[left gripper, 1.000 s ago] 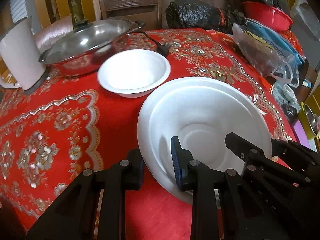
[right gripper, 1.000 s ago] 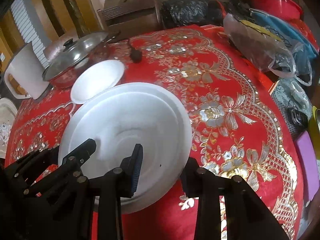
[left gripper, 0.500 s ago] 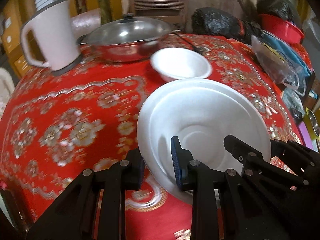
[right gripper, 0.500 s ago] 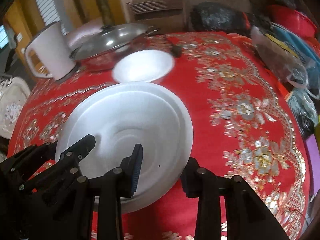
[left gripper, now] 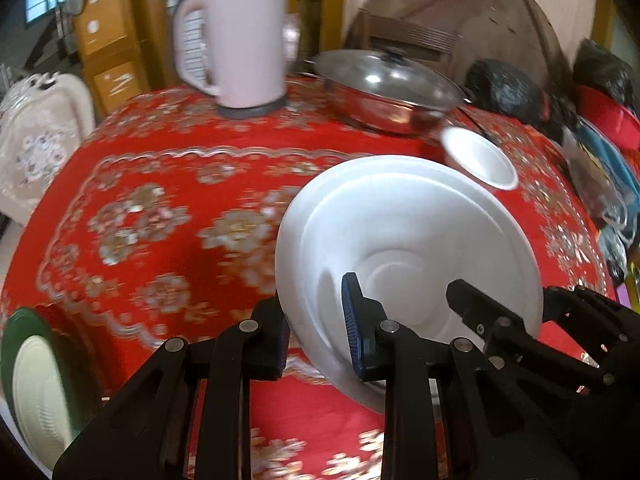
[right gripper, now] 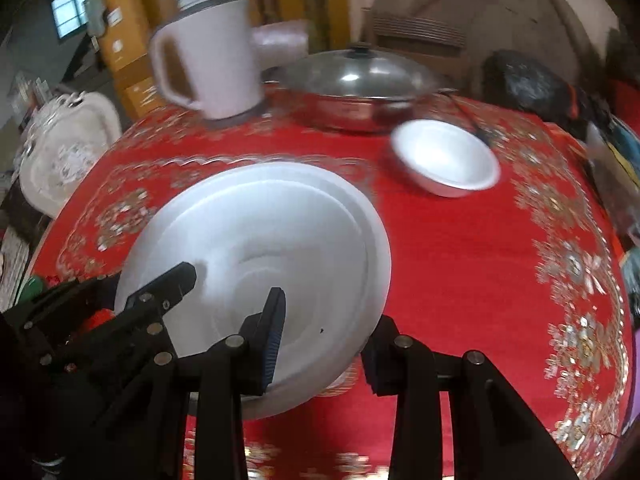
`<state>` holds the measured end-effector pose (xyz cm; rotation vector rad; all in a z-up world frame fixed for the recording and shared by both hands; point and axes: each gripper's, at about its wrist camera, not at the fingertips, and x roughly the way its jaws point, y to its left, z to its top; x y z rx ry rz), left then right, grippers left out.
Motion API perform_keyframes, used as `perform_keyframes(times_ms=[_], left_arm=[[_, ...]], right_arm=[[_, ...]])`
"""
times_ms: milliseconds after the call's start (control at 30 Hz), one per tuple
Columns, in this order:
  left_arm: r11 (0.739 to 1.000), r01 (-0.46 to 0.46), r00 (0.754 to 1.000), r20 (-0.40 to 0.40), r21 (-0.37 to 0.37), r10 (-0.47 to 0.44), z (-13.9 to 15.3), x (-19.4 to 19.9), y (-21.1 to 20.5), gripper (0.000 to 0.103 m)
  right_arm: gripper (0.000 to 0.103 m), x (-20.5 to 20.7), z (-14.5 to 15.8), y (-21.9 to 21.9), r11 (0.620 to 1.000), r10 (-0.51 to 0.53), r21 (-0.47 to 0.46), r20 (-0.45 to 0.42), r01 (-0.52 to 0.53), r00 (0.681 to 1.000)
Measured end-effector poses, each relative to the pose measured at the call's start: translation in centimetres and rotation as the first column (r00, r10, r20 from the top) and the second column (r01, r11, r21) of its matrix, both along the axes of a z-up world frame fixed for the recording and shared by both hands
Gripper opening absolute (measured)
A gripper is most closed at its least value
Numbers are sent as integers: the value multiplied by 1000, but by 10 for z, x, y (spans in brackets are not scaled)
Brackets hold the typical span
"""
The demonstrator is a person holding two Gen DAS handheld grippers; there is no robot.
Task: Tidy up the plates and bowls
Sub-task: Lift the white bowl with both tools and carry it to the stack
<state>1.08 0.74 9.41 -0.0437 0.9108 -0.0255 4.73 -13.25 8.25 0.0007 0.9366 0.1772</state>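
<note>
A large white foam plate (left gripper: 408, 248) is held above the red tablecloth by both grippers. My left gripper (left gripper: 316, 328) is shut on its near left rim, one finger above and one below. My right gripper (right gripper: 324, 344) is shut on its near right rim; the plate shows in the right wrist view (right gripper: 264, 256) too. A small white bowl (left gripper: 480, 158) sits on the cloth behind the plate, near the pan; it also shows in the right wrist view (right gripper: 448, 158). Each gripper shows at the edge of the other's view.
A steel pan with a glass lid (left gripper: 384, 88) and a white electric kettle (left gripper: 236, 40) stand at the back. A green-rimmed dish (left gripper: 36, 384) lies at the lower left, beyond the table edge. Bags and a red basin (left gripper: 608, 120) crowd the right side.
Both grippers, still shut on the plate, have swung left with it. The kettle and pan have shifted right in view, and the green-rimmed dish has come into sight.
</note>
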Motion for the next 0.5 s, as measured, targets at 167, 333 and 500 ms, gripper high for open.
perform_keyframes(times_ms=[167,333,500], left_arm=[[998,-62,998,30,3,62,11,-17,41,24],[990,-141,989,54,1,141,21,-40,88,24],[975,-221,973,68,4,220,28,-67,134,24]], right_arm=[[36,-6,7,43,997,82,-4,18,-82,996],[36,-16,16,89,986,168,-17,43,-167,985],[37,-26,24,134,965,262,-29,62,-261,963]])
